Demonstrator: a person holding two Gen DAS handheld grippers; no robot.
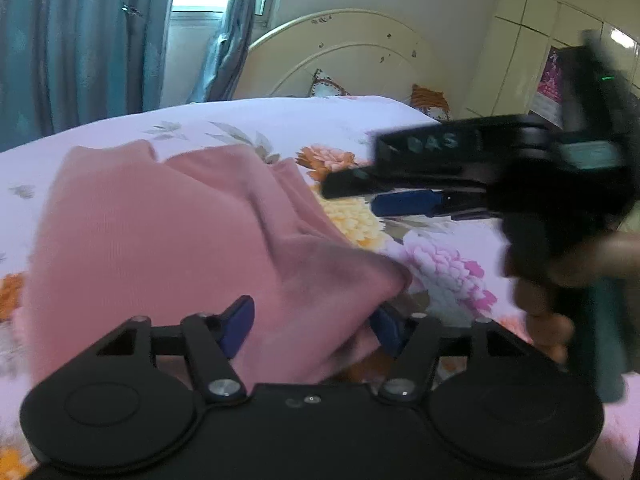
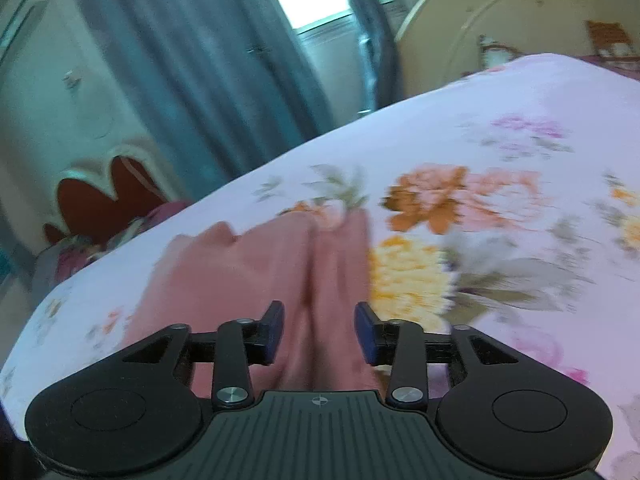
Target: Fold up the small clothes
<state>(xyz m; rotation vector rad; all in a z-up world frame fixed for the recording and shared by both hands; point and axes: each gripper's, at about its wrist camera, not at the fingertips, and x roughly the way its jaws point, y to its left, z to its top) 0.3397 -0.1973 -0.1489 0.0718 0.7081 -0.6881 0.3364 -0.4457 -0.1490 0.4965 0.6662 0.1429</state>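
Where the views begin, nearest the cameras: two black tongs with blue pads are seen, one per hand.
Left tongs (image 1: 314, 330): the jaws are set apart; a corner of the pink ribbed knit garment (image 1: 160, 248) lies between the pads, draped over the right-hand pad, and is not seen to be pinched.
Left pads (image 1: 240, 326): the left-hand blue pad is seen clear of the cloth's edge; the other is partly covered by a fold.
Right tongs (image 2: 320, 334): the jaws are parted, and pink cloth is seen in the gap below them; whether the pads touch it cannot be told.
Right tongs, from the left wrist view: they are seen blurred at the right, over the bed beside the garment, gripped by a hand (image 1: 560, 280).
Garment position: it is spread, with several folds and ridges, on the bed near its front edge, a yellow printed flower just beside it.
Bed cover: a pale lilac floral sheet (image 2: 500, 128) with orange, yellow and pink blooms is laid under the garment.
Further back: a cream curved headboard (image 1: 340, 52) with patterned pillows against it.
Farthest: teal curtains (image 1: 80, 40) are hung beside a bright window.
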